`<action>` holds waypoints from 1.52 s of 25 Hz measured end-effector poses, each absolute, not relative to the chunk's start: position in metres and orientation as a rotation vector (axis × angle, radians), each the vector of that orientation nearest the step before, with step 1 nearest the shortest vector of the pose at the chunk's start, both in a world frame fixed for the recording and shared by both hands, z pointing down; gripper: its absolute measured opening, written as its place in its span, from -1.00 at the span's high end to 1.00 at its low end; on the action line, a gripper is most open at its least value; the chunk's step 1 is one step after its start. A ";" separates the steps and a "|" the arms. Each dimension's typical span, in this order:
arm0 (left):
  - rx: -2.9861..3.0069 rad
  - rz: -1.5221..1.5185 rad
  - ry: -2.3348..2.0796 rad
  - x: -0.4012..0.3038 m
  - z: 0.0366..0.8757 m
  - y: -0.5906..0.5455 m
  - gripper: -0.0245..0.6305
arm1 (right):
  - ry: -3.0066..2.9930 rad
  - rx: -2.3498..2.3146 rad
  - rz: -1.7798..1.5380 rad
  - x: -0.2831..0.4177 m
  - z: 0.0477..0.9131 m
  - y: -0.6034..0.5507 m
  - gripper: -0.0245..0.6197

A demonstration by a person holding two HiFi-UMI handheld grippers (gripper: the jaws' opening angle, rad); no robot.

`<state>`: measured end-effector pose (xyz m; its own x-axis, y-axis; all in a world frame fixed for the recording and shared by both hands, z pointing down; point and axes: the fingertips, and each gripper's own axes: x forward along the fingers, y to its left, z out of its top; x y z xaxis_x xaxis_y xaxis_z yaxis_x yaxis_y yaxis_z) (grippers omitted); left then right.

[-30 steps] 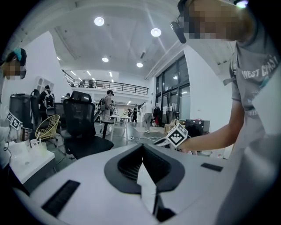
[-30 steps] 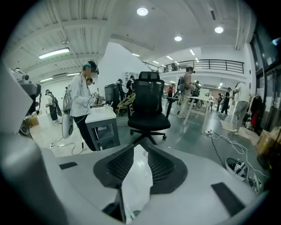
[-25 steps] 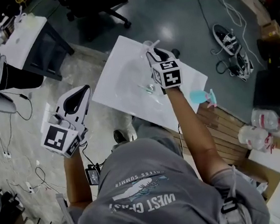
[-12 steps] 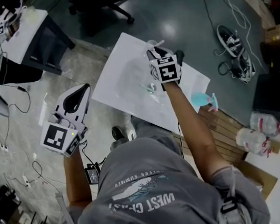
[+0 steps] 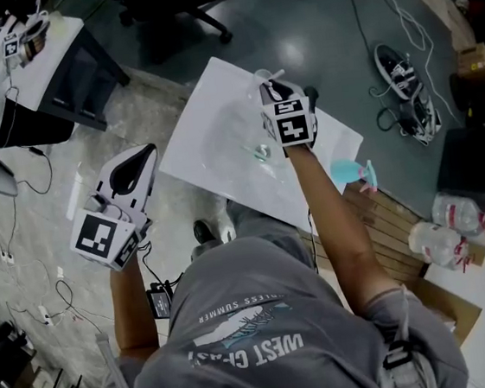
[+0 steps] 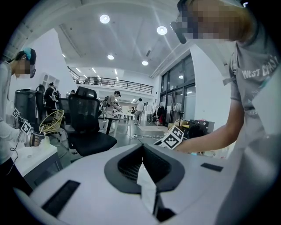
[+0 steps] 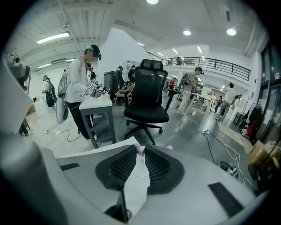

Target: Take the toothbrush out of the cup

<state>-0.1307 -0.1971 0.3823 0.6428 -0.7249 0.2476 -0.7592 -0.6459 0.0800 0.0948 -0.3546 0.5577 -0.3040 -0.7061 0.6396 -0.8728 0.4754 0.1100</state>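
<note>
Over the white table (image 5: pixel 210 140), the head view showed the right gripper (image 5: pixel 275 89) reaching the clear cup (image 5: pixel 261 77), while the left gripper (image 5: pixel 136 157) hung beside the table's edge. Its own view showed jaws together, nothing between. Right gripper view: jaws were closing narrow, with the toothbrush (image 7: pixel 139 150), its pink end, between their tips.

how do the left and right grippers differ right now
The left gripper hangs beside the table, over the floor; the right gripper reaches over the table. The left gripper's jaws are together on nothing; the right gripper's are closing on a pink toothbrush tip. Both are white and hand-held.
</note>
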 end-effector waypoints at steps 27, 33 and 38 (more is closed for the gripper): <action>2.799 0.285 -1.161 -0.129 0.355 -0.157 0.93 | -2.202 1.502 0.191 0.112 0.455 -0.290 0.70; 2.821 0.282 -1.152 -0.130 0.350 -0.151 0.93 | -2.218 1.530 0.163 0.116 0.439 -0.274 0.70; 2.830 0.289 -1.131 -0.131 0.347 -0.143 0.93 | -2.225 1.549 0.148 0.118 0.426 -0.258 0.70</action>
